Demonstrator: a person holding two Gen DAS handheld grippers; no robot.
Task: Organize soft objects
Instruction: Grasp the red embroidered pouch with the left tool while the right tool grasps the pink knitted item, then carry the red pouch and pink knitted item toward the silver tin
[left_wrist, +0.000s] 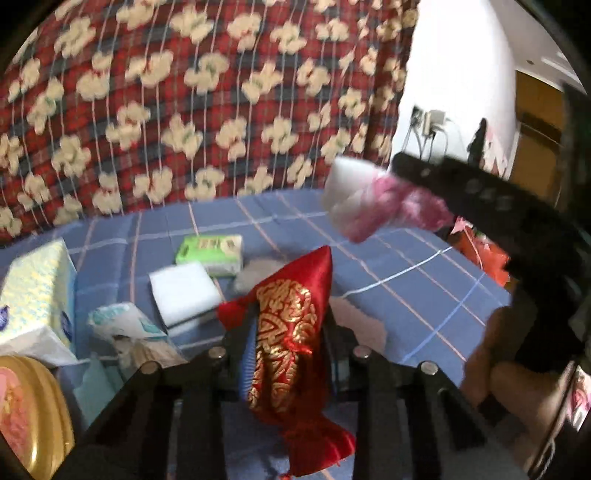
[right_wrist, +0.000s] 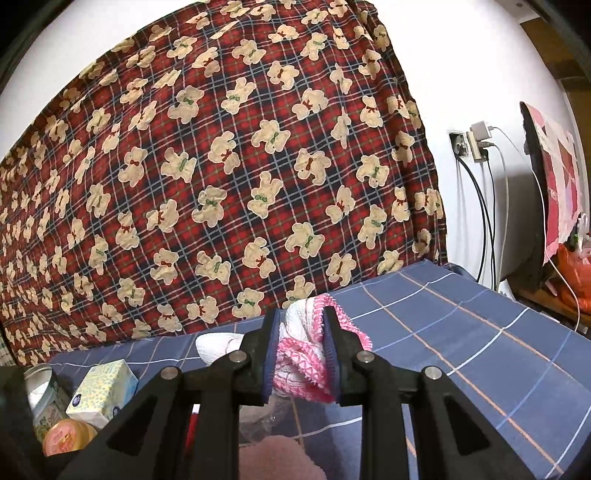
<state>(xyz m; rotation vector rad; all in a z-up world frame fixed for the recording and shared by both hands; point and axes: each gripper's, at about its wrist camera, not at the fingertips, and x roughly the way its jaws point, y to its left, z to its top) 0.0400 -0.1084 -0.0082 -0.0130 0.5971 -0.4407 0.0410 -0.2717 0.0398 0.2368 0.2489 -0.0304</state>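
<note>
A red satin pouch (left_wrist: 286, 343) with gold embroidery stands between the fingers of my left gripper (left_wrist: 290, 317), which is shut on it just above the blue checked cloth (left_wrist: 406, 280). My right gripper (right_wrist: 301, 332) is shut on a white cloth with pink trim (right_wrist: 299, 362), which bunches between the blue pads. In the left wrist view that same white and pink cloth (left_wrist: 365, 199) hangs in the air at the upper right, held by the black right gripper, with a hand (left_wrist: 495, 369) below it.
On the blue cloth lie a yellow-blue tissue box (left_wrist: 33, 295), a green tissue pack (left_wrist: 210, 253), a white foam block (left_wrist: 183, 291), a wrapped pack (left_wrist: 125, 325) and a gold tin (left_wrist: 29, 406). Red bear-print fabric (right_wrist: 221, 166) rises behind. Sockets and cables (right_wrist: 476, 147) are on the right wall.
</note>
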